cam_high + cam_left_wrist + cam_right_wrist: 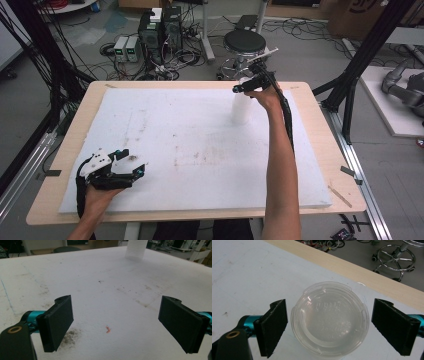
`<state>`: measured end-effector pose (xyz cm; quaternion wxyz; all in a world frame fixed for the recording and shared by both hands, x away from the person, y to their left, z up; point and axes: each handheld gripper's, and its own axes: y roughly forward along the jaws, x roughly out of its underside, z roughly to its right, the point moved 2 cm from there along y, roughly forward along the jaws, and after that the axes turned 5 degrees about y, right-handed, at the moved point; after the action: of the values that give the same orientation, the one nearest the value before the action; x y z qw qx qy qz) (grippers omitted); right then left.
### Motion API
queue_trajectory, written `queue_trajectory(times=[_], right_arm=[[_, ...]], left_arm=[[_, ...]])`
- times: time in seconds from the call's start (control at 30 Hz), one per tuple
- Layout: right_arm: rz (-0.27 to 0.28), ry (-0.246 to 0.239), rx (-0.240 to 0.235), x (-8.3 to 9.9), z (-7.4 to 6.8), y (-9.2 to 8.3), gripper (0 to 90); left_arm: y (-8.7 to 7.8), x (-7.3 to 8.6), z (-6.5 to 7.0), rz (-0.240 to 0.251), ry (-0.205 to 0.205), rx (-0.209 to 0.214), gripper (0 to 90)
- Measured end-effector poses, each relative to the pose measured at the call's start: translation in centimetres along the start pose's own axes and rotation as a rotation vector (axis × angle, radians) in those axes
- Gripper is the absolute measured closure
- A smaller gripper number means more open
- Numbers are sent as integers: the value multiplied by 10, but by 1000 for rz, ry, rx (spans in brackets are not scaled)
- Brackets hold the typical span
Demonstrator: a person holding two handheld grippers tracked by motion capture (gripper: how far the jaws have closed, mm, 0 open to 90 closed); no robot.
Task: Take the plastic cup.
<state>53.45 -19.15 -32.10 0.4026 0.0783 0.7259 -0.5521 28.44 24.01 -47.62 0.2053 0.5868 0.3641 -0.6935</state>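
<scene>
R gripper (pixel 329 325) over cup stack (pixel 329 320) (jaws wide)

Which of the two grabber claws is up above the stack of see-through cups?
The right gripper, at the far side of the table. Its open jaws stand either side of the clear cup stack. The left gripper is at the near left, over bare white foam.

Glossy clear plastic cup stack (pixel 330 318) on a matt, stained white foam board (pixel 165 135).
</scene>
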Motion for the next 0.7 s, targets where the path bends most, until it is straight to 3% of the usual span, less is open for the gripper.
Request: queue_trajectory(times=[0.2,0.3,0.7], right_arm=[[-19,-11,14,1,-2,6,169],[-28,-6,11,1,-3,8,238],[-64,23,19,6,-4,11,293]], left_arm=[[0,0,0,0,1,1,125],[0,0,0,4,1,-2,124],[0,0,0,1,0,1,125]])
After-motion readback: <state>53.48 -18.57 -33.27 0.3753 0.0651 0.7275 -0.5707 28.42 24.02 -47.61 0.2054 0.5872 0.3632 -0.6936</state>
